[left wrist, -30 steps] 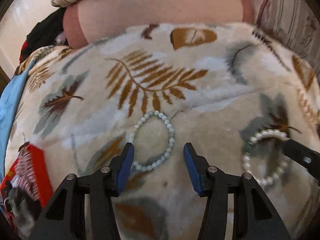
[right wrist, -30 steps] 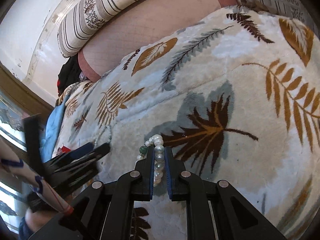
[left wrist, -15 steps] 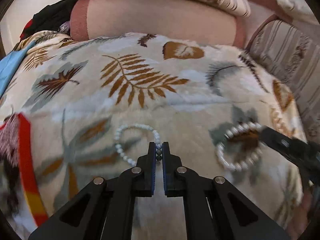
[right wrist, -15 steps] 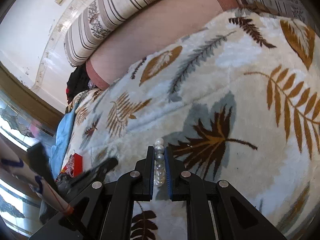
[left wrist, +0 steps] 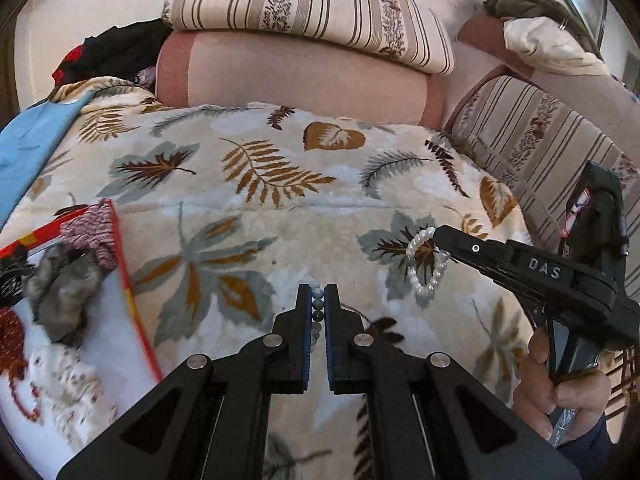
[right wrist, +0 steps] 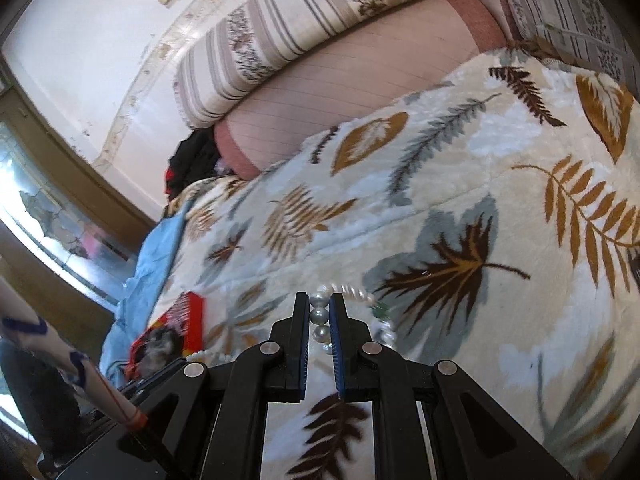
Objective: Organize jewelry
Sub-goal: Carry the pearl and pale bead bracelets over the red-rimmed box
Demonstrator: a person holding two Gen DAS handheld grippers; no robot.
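My left gripper (left wrist: 318, 292) is shut on a pale blue-green bead bracelet (left wrist: 316, 312) and holds it above the leaf-patterned blanket (left wrist: 256, 216). My right gripper (right wrist: 319, 300) is shut on a white pearl bracelet (right wrist: 320, 314). That pearl bracelet also shows in the left wrist view (left wrist: 426, 266), hanging as a loop from the right gripper (left wrist: 440, 236) above the blanket. A red-rimmed box (left wrist: 120, 264) with jewelry and fabric pieces lies at the left. It also shows in the right wrist view (right wrist: 176, 328).
Striped cushions (left wrist: 312, 12) and a pink bolster (left wrist: 296, 76) line the back of the couch. A blue cloth (left wrist: 28, 148) lies at the far left. Dark clothes (left wrist: 116, 48) are piled at the back left. A striped armrest cushion (left wrist: 540, 140) stands at the right.
My left gripper closed on the blue-green bracelet and lifted it off the blanket. My right gripper rose with the pearl bracelet. The red-rimmed box came further into view at the left.
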